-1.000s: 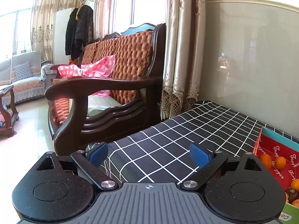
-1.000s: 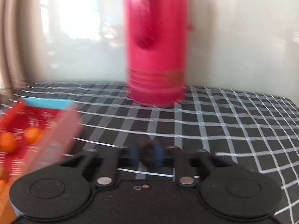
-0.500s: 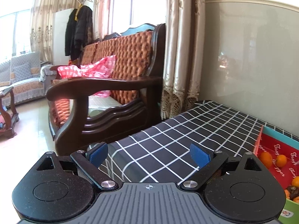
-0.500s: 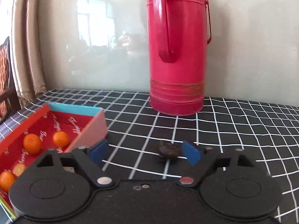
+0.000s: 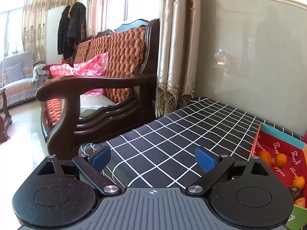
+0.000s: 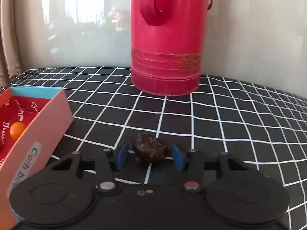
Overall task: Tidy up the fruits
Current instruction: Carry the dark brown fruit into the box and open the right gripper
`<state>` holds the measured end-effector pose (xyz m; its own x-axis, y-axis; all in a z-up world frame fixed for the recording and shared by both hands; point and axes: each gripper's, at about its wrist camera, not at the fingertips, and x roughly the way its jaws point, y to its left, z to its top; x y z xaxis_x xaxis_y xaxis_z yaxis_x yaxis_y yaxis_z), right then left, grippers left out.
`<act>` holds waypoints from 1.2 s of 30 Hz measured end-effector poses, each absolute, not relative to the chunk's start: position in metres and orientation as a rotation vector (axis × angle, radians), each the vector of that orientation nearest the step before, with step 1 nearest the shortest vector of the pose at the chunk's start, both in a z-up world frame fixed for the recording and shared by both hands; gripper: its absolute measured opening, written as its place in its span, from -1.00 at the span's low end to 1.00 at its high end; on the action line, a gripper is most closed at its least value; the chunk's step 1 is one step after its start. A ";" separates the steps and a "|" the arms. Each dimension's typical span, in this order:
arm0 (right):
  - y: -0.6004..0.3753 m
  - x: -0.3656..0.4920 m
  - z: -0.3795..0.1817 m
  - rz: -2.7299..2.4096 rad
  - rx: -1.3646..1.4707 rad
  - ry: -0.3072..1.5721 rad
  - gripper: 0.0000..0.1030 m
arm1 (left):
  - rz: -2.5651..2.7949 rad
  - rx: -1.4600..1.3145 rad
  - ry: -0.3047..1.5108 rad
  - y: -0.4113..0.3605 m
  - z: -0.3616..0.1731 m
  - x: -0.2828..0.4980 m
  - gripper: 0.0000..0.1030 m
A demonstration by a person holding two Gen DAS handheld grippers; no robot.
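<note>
In the right wrist view a dark brown wrinkled fruit [image 6: 150,150] lies on the black checked tablecloth [image 6: 230,118]. My right gripper [image 6: 149,156] is open, one blue pad on each side of the fruit, with small gaps. A red box [image 6: 36,126] at the left holds a small orange fruit [image 6: 16,130]. In the left wrist view my left gripper [image 5: 152,158] is open and empty above the tablecloth; the red box [image 5: 280,153] at the right holds several orange fruits [image 5: 281,160] and a dark one [image 5: 294,190].
A tall red thermos jug [image 6: 167,38] stands at the back by the wall. A wooden armchair [image 5: 99,95] stands beyond the table's left end, with curtains [image 5: 176,48] behind it.
My right gripper let go of the dark fruit, which now lies on the cloth, then moved forward and narrowed around it. The left gripper has shifted slightly.
</note>
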<state>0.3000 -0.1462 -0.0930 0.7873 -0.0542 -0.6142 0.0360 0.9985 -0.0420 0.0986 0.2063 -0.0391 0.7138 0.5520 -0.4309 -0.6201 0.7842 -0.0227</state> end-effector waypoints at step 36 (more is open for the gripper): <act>-0.055 0.122 0.001 0.122 -0.028 0.515 0.89 | 0.379 -0.076 0.493 0.144 -0.021 0.098 0.83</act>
<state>0.1217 -0.0554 0.0011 0.8632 0.1098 -0.4928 -0.1237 0.9923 0.0045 0.0982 0.1439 -0.0211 0.8131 0.3364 -0.4751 -0.3724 0.9279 0.0196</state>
